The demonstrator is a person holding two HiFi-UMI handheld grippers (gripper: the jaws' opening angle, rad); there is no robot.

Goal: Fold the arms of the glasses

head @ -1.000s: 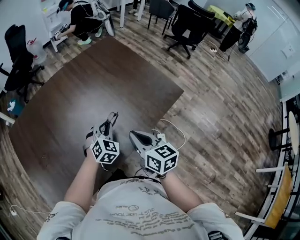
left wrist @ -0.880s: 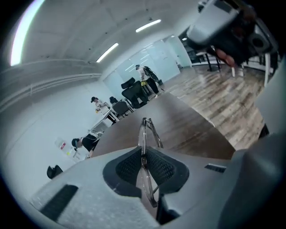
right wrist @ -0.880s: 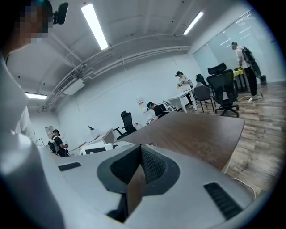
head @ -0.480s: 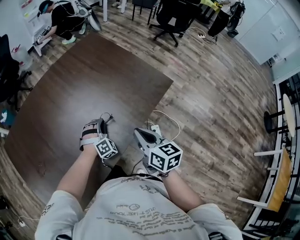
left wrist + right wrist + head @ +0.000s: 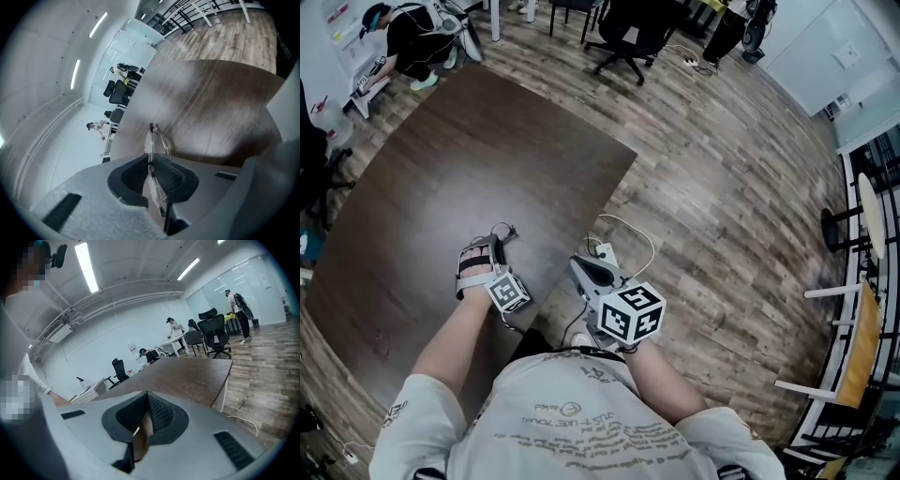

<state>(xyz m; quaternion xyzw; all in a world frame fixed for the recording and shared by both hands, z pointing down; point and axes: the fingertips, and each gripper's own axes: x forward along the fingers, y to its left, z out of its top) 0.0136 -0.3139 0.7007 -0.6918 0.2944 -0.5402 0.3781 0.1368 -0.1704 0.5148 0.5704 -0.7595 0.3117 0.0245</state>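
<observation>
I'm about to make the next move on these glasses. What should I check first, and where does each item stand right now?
1. Grip on the glasses: ok, the left gripper has its fingers shut on them.
2. Free tool: ok, the right gripper is shut with nothing in it.
3. Contact for folding: not ok, the right gripper is apart from the glasses in the head view.
4. Support below: ok, the glasses are over the table.
5. Arms folded: cannot tell, the glasses show edge-on.
6. Glasses touching the table: cannot tell.
</observation>
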